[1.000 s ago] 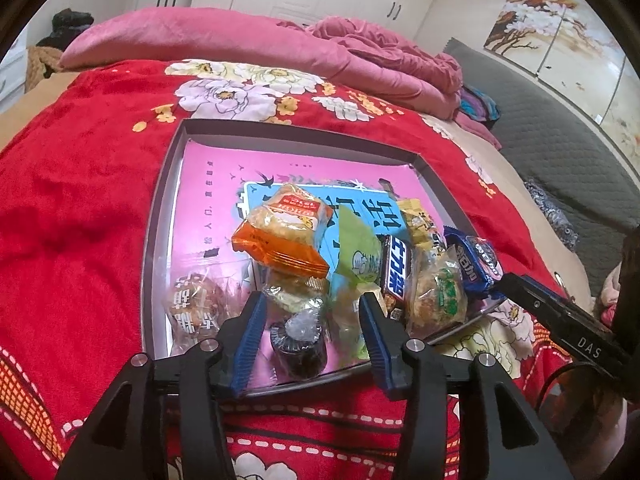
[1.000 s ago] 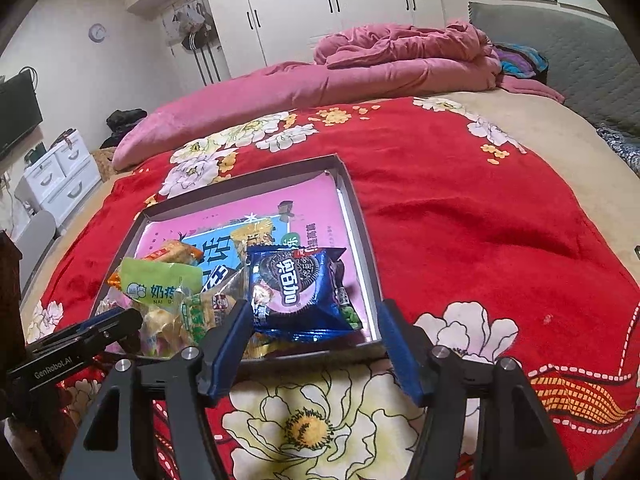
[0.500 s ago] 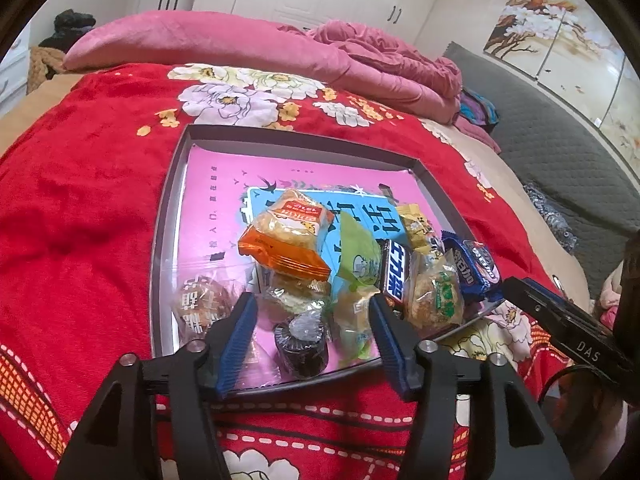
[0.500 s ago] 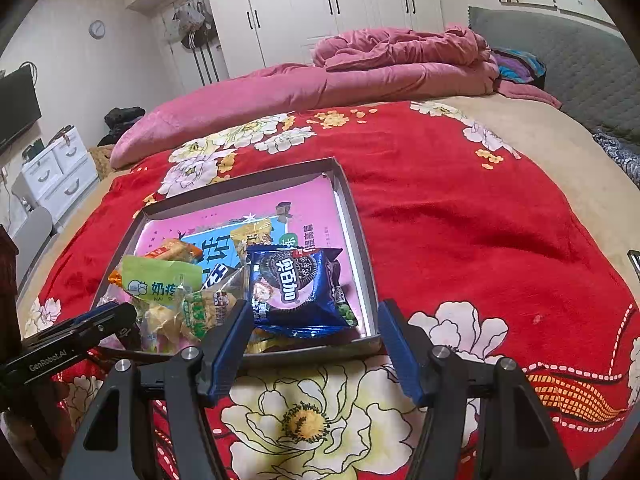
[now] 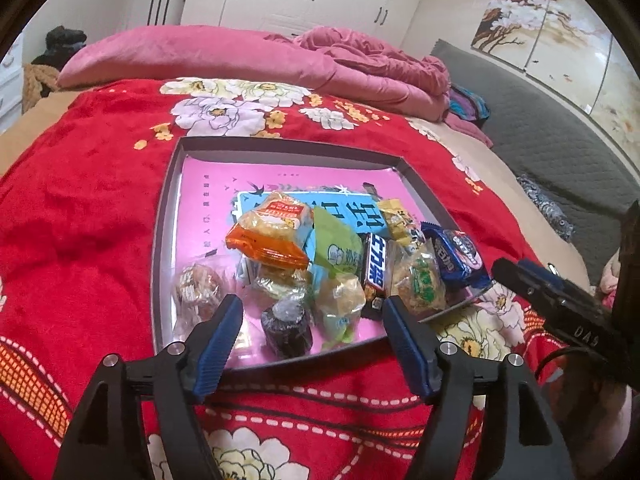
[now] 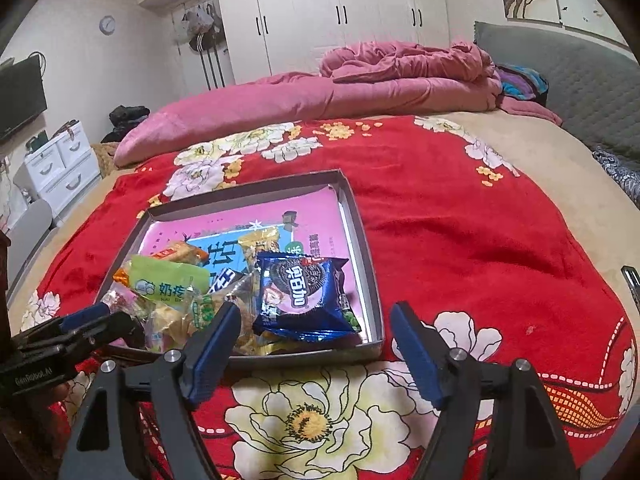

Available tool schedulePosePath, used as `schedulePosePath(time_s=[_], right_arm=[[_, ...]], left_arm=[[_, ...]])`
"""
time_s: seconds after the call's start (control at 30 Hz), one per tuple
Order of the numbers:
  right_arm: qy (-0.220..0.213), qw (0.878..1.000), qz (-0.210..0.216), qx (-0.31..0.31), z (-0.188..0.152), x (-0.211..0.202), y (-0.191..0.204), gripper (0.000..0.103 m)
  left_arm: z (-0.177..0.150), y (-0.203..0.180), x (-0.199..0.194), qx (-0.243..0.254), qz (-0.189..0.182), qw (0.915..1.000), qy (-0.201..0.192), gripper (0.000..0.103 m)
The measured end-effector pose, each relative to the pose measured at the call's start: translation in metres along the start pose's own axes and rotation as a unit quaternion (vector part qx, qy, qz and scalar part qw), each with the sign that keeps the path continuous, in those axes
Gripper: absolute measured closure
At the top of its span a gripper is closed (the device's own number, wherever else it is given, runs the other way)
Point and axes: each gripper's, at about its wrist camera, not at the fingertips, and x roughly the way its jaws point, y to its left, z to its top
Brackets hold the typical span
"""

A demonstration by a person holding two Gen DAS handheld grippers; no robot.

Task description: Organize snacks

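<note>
Both grippers' jaws have just been opening and stand wide, gripping nothing: the left gripper (image 5: 312,316) frames a dark wrapped cake (image 5: 287,328), the right gripper (image 6: 314,322) a blue Oreo packet (image 6: 302,294), both lying in the tray (image 6: 362,240) on the bed (image 6: 460,232).

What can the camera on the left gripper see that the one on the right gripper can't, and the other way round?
Only the left view shows the dark round cake and the clear-wrapped pastry in the tray's near corner. Only the right view shows the wall clock, the television and the white drawers. Both show the tray, the blue cookie pack, the green packet, the red blanket, and open jaws holding nothing.
</note>
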Motion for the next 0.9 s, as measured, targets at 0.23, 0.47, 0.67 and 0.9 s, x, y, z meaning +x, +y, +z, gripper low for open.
schedulePosePath(time_s=[0.23,0.47,0.67,0.9], right_arm=[[-0.013,1.000,0.005,-0.006,0.003,-0.010,0.003,0.021],[-0.021,0.999,0.025,-0.017,-0.001,-0.026,0.010,0.017],[-0.008,0.999,0.036,-0.026,-0.016,-0.039,0.017,0.013],[0.019,0.998,0.048,-0.044,-0.045,-0.055,0.023,0.013]], left_arm=[[-0.003,0.001,-0.014,-0.011,0.012,0.9998,-0.012,0.028],[-0.013,0.003,-0.031,-0.045,0.035,0.9983,-0.004,0.027],[-0.027,-0.010,-0.042,-0.049,0.054,0.9972,0.013,0.027],[-0.042,-0.018,-0.054,-0.044,0.065,0.9965,0.028,0.027]])
